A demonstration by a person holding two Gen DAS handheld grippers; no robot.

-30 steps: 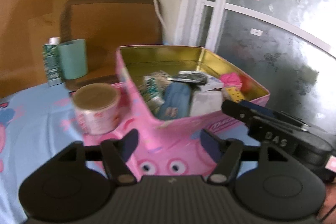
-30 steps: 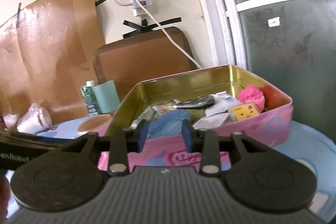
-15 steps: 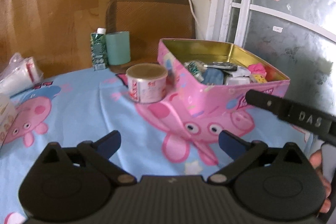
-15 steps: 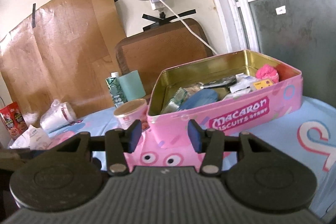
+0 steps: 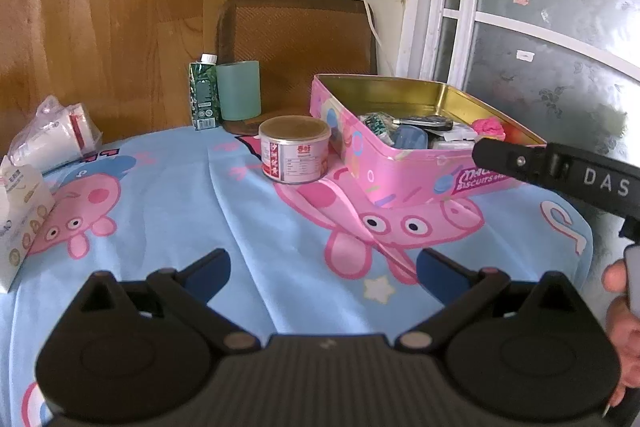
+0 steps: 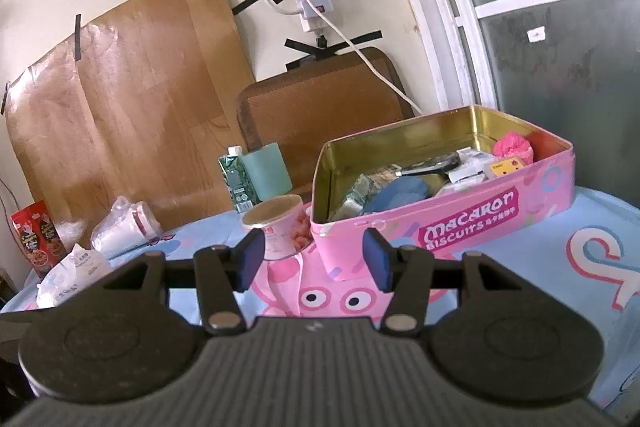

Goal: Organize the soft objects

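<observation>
A pink macaron biscuit tin [image 5: 404,183] [image 6: 472,223] stands open on the table. Inside lie a blue soft pouch [image 5: 410,138] [image 6: 396,191], a pink fluffy ball [image 5: 489,127] [image 6: 513,147], small packets and a dark flat item. My left gripper [image 5: 322,273] is open and empty, held back over the tablecloth in front of the tin. My right gripper [image 6: 313,259] is open and empty, just in front of the tin's near corner. The right gripper's body [image 5: 560,173] shows at the right of the left wrist view.
A round can [image 5: 295,149] [image 6: 280,227] stands left of the tin. A green carton [image 5: 204,95] and teal cup [image 5: 239,90] stand behind. A plastic bag [image 5: 48,137], tissue packs [image 5: 18,211] [image 6: 72,269] and a red snack bag [image 6: 38,237] lie at the left. A brown chair back [image 5: 296,35] is beyond.
Both grippers have pulled back from the tin. The left jaws opened wider, the right jaws opened from nearly closed. The blue pouch stays in the tin.
</observation>
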